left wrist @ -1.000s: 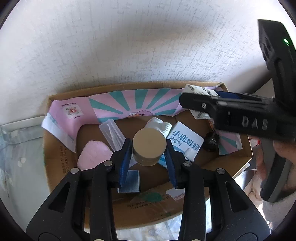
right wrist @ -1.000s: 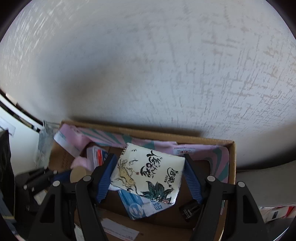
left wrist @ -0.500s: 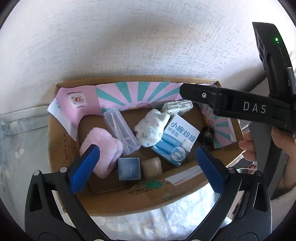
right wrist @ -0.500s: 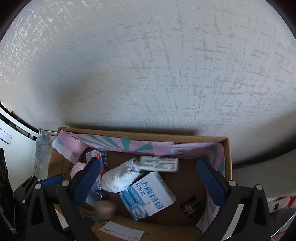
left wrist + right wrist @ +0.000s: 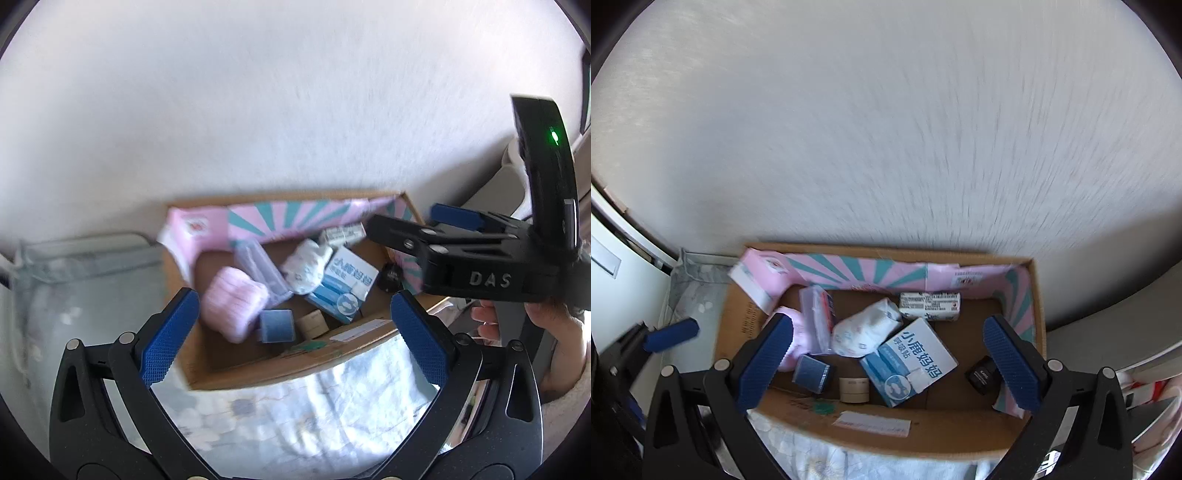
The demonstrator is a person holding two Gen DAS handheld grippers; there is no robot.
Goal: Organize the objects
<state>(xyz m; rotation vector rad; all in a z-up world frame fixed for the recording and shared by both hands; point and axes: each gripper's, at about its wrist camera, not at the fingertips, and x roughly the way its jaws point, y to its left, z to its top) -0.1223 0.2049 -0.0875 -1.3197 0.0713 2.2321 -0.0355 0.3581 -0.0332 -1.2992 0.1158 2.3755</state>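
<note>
A cardboard box (image 5: 945, 428) lined with pink and teal paper stands against a white wall and holds several items: a blue and white carton (image 5: 908, 362), a white bundle (image 5: 864, 328), a white packet (image 5: 930, 305), a beige jar (image 5: 854, 388), a grey-blue cube (image 5: 812, 371), a pink cloth (image 5: 234, 302) and a small black object (image 5: 983, 373). My left gripper (image 5: 295, 336) is open and empty above the box's front edge. My right gripper (image 5: 886, 362) is open and empty over the box; it also shows in the left wrist view (image 5: 480, 266).
The box (image 5: 332, 343) rests on a pale floral cloth (image 5: 295, 406). A white wall (image 5: 886, 129) rises behind it. A clear plastic pack (image 5: 816, 314) leans inside the box at the left. White furniture (image 5: 613, 258) stands at the far left.
Both grippers opened and dropped their loads into the box: the beige jar from the left, the white packet from the right. Both then pulled back and up from the box.
</note>
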